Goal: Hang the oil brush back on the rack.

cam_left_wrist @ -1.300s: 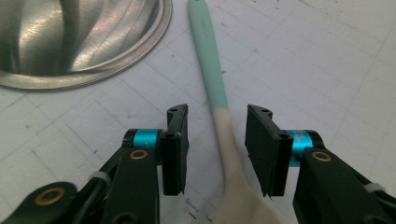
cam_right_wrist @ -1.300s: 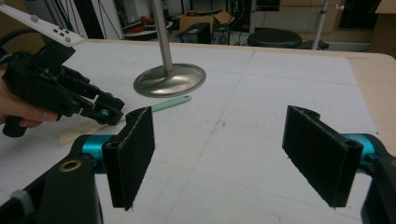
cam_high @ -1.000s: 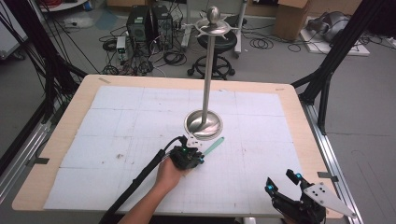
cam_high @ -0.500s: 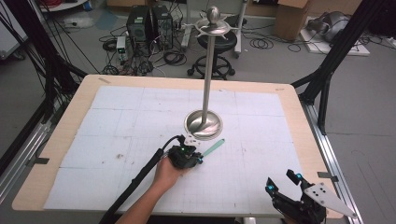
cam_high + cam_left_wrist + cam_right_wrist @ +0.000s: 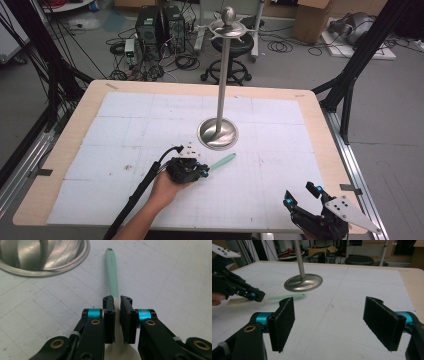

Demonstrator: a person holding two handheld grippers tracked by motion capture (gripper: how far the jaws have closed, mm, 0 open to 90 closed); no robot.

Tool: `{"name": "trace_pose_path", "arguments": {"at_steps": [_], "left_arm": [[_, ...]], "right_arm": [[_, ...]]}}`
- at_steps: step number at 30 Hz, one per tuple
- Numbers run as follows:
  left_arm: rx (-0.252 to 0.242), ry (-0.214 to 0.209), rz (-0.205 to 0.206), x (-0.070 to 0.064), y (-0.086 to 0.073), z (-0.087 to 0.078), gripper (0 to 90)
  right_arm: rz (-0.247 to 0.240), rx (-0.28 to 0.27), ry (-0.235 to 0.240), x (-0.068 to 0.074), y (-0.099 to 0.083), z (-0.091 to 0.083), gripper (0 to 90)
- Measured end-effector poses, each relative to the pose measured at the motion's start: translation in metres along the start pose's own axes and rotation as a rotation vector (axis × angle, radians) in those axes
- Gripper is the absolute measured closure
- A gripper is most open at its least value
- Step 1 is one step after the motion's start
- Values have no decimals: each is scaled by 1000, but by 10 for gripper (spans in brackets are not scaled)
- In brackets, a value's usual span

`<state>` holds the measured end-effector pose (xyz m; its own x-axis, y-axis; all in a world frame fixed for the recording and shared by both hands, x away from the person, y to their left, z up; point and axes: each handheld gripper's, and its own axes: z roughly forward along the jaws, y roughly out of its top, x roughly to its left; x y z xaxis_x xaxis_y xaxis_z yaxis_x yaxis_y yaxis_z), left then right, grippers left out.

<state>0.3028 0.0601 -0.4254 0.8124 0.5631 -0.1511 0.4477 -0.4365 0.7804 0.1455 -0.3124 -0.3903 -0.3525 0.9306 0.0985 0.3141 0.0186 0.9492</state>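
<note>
A spatula (image 5: 222,161) with a mint-green handle (image 5: 112,272) and a cream blade lies flat on the white gridded mat, just in front of the metal stand's round base (image 5: 218,134). My left gripper (image 5: 205,170), held in a hand, is shut on the spatula's neck where handle meets blade; in the left gripper view (image 5: 117,302) the jaws stand close on either side of it. The right gripper view shows the same spatula (image 5: 284,297) and the left gripper (image 5: 259,297). My right gripper (image 5: 302,197) hovers open at the table's near right corner, its pads (image 5: 283,322) wide apart and holding nothing.
The stand's tall pole (image 5: 222,75) rises from the base (image 5: 303,282) to a hooked top with a ball. The wooden table rim (image 5: 320,120) frames the mat. Cables, a stool and equipment sit on the floor beyond the far edge.
</note>
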Motion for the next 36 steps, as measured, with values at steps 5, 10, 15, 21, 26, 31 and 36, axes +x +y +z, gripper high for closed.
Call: {"name": "trace_pose_path", "arguments": {"at_steps": [5,10,15,21,26,31,36], "left_arm": [[-52,-16,-11,6,-7,-17,822],[-111,-53,-6,4,-10,-34,822],[-175,-95,-14,0,-17,-49,822],[-218,-128,-1,0,-22,-70,822],[-248,-140,-5,0,-28,-83,822],[-277,-157,-8,-1,-34,-95,822],[-294,-196,-2,-2,-41,-107,822]], "right_arm": [[-5,1,6,1,-1,2,242],[-9,10,16,2,-1,3,241],[-13,9,60,5,0,7,224],[-36,17,158,14,2,16,224],[-64,45,215,27,4,27,224],[-81,50,293,37,7,38,211],[-101,37,421,47,12,49,182]]}}
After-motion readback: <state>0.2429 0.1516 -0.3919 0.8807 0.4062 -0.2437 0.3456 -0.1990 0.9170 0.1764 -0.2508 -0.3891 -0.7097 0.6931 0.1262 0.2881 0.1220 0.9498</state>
